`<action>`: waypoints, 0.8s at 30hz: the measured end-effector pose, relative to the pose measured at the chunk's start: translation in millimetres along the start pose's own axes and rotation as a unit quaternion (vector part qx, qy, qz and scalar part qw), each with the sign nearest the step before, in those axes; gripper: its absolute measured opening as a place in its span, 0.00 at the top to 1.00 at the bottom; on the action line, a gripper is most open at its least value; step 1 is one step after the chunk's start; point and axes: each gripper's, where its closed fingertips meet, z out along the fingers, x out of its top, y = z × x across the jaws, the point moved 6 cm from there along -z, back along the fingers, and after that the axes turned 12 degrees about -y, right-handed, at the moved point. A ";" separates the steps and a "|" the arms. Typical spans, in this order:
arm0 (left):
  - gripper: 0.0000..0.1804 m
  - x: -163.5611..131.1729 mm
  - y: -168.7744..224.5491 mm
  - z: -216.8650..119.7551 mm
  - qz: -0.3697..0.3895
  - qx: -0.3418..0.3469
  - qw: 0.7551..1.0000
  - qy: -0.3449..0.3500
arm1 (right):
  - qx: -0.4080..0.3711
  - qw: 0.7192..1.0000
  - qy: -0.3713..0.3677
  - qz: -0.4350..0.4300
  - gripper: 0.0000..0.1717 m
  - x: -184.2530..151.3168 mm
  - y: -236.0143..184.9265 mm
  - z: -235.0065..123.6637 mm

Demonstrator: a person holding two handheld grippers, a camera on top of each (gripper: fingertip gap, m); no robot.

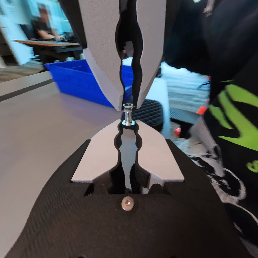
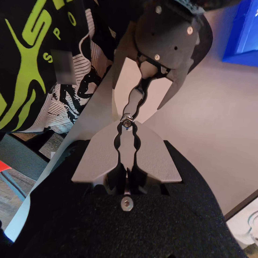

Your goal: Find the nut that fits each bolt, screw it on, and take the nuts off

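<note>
1. The grey table (image 1: 34, 125) lies below the bolt. Nothing rests on it there, so the work is done in mid-air, probably to leave both tools room to twist.
2. The blue bin (image 1: 78, 78) stands well behind the bolt, likely the parts store, kept out of the way.
3. The left gripper (image 1: 128, 123) is narrowed onto the bolt's hex head, pads pressing its flats. This anchors the bolt against turning.
4. The right gripper (image 2: 126, 124) comes from the bolt's opposite end, in line with it, and pinches the nut.
5. The bolt (image 1: 128, 115) spans the gap between the two tips, most of its thread bare.
6. The nut (image 1: 128, 108) sits at the bolt's tip, barely engaged. Whether it is going on or coming off, I cannot tell.
</note>
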 end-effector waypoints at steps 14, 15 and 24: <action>0.92 1.4 -11.5 8.8 0.010 0.229 0.973 -0.041 | 0.001 0.981 -0.046 0.190 0.92 -10.7 16.3 4.2; 0.92 1.6 -11.6 9.0 0.008 0.226 0.973 -0.039 | -0.001 0.980 -0.049 0.193 0.92 -10.9 16.4 4.4; 0.92 5.2 -13.2 5.7 -0.008 0.206 0.978 -0.016 | -0.012 0.981 -0.045 0.188 0.92 -8.9 19.4 1.9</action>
